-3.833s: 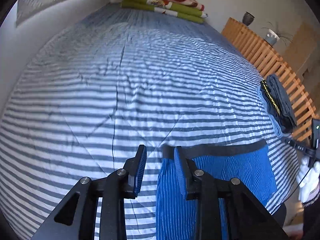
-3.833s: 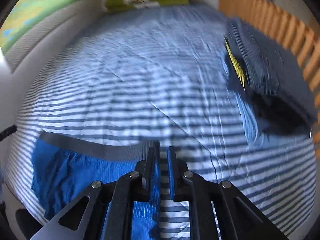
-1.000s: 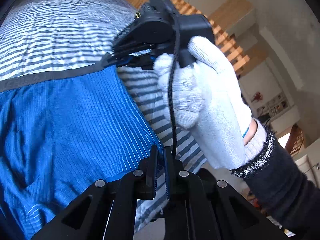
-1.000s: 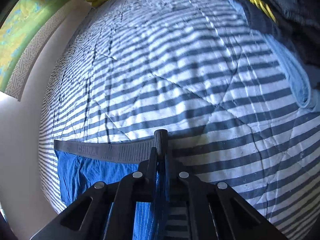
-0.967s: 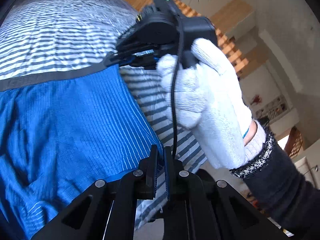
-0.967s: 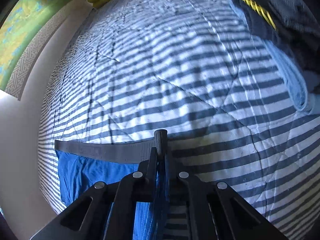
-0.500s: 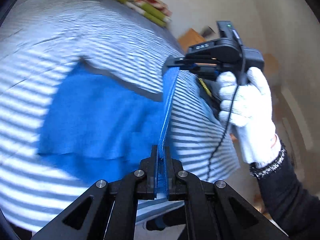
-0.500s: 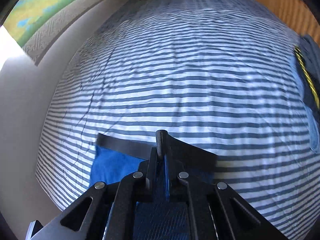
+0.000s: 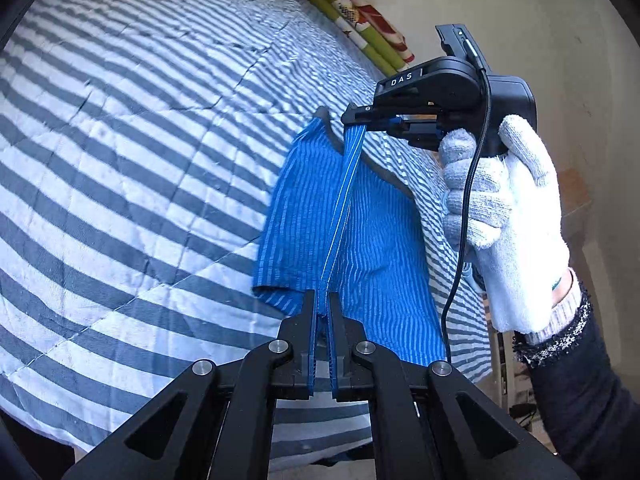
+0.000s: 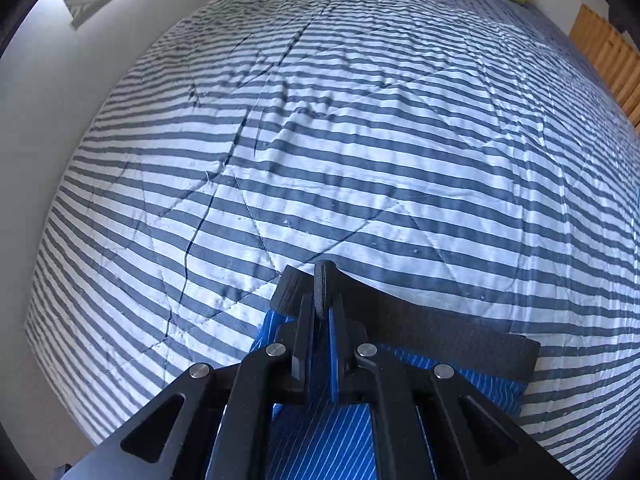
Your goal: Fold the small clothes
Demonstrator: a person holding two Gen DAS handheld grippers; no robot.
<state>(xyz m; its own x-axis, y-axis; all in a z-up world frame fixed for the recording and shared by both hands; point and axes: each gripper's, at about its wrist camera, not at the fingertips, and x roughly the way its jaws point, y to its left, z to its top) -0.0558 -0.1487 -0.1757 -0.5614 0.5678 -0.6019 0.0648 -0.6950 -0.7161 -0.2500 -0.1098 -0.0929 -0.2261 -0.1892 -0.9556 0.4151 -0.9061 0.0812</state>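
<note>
Blue striped underpants (image 9: 308, 216) with a dark grey waistband (image 10: 440, 330) lie on the striped bed cover (image 9: 120, 140), one side lifted and folded over toward the left. My left gripper (image 9: 323, 300) is shut on the leg-hem end of the raised edge. My right gripper (image 9: 354, 122), held by a white-gloved hand (image 9: 508, 216), is shut on the waistband end of that same edge. In the right wrist view, the right gripper (image 10: 320, 304) pinches the waistband corner, with blue fabric (image 10: 320, 440) below it. The raised edge stretches taut between both grippers.
Folded green and red blankets (image 9: 360, 16) lie at the far end of the bed. A wooden slatted frame (image 10: 608, 56) runs along the right side. A pale wall (image 10: 52, 92) borders the bed's left. The bed edge drops off near me (image 9: 200, 452).
Both grippers have carried the held side of the underpants up and over leftward, so the garment now lies folded narrower. The view has swung toward the head of the bed.
</note>
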